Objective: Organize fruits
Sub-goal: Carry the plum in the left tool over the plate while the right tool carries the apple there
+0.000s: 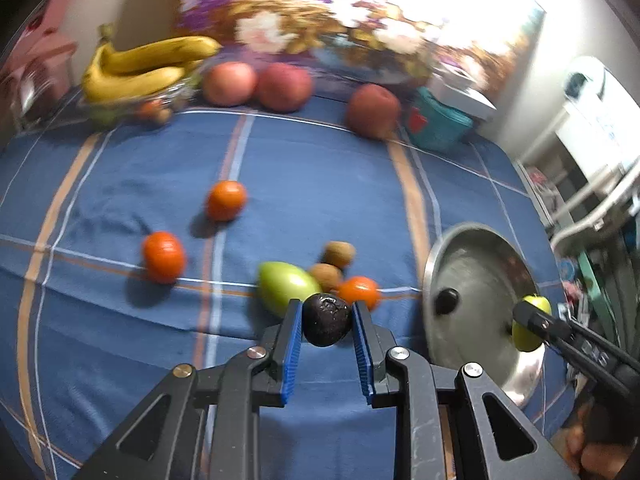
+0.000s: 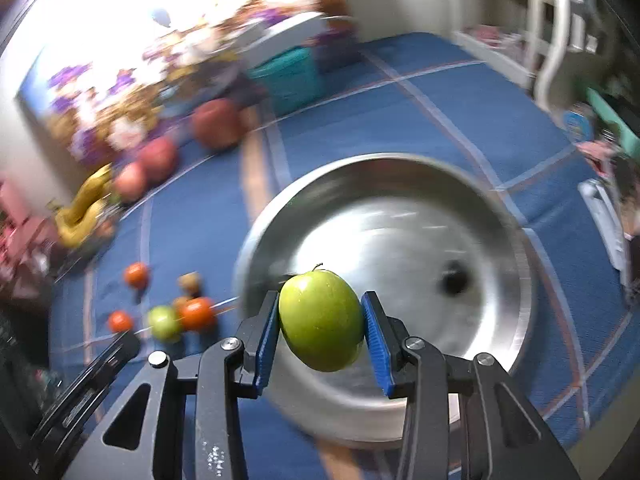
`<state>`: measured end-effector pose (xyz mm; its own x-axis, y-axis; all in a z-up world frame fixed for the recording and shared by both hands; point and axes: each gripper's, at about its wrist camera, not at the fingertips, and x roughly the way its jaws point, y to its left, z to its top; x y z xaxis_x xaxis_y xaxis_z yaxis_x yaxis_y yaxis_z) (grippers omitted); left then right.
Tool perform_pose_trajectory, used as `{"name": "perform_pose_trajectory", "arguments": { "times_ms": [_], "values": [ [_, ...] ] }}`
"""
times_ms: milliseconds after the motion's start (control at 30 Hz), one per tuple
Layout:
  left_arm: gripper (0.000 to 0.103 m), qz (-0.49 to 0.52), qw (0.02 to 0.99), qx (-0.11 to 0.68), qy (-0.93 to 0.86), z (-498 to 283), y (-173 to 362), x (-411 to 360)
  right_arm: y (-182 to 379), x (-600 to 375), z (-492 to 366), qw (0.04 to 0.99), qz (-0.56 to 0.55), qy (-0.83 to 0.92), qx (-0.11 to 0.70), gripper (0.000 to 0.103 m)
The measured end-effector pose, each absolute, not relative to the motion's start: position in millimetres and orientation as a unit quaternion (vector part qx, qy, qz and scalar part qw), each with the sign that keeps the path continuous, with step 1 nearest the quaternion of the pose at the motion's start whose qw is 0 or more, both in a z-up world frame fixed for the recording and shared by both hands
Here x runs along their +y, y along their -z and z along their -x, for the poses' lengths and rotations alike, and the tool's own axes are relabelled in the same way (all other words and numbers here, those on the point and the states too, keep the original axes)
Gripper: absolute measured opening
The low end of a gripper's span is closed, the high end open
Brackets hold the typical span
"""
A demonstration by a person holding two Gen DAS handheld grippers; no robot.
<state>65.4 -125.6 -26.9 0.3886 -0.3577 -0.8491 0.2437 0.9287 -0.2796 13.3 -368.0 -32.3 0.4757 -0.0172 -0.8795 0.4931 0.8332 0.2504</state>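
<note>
My left gripper [image 1: 326, 314] is shut on a dark wrinkled fruit [image 1: 326, 320] and holds it above the blue cloth. My right gripper [image 2: 322, 312] is shut on a green fruit [image 2: 322, 320] over the near edge of a steel bowl [image 2: 500, 208]; that fruit also shows in the left wrist view [image 1: 528, 330]. The bowl [image 1: 436, 264] holds one small dark fruit [image 1: 446, 300]. On the cloth lie another green fruit [image 1: 284, 286], two kiwis [image 1: 338, 254], and three oranges [image 1: 226, 200], [image 1: 164, 256], [image 1: 360, 290].
At the back lie bananas [image 1: 140, 66] over a glass bowl, three red apples [image 1: 230, 82], [image 1: 284, 86], [image 1: 372, 110], a teal box [image 1: 438, 124] and flowers [image 1: 304, 20]. White furniture [image 1: 592, 148] stands right of the blue plaid cloth [image 1: 320, 184].
</note>
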Motion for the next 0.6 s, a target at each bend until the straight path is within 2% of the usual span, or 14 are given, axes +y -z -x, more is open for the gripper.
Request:
{"name": "perform_pose_trajectory", "arguments": {
  "times_ms": [367,600],
  "values": [
    [0.026,-0.040,0.826,0.487,0.280,-32,26,-224,42,-407,3,0.811,-0.266,0.201,0.480,0.042],
    [0.027,-0.099,0.819,0.477,0.303,-21,45,-260,51,-409,3,0.803,-0.276,0.199,0.490,0.042]
  ]
}}
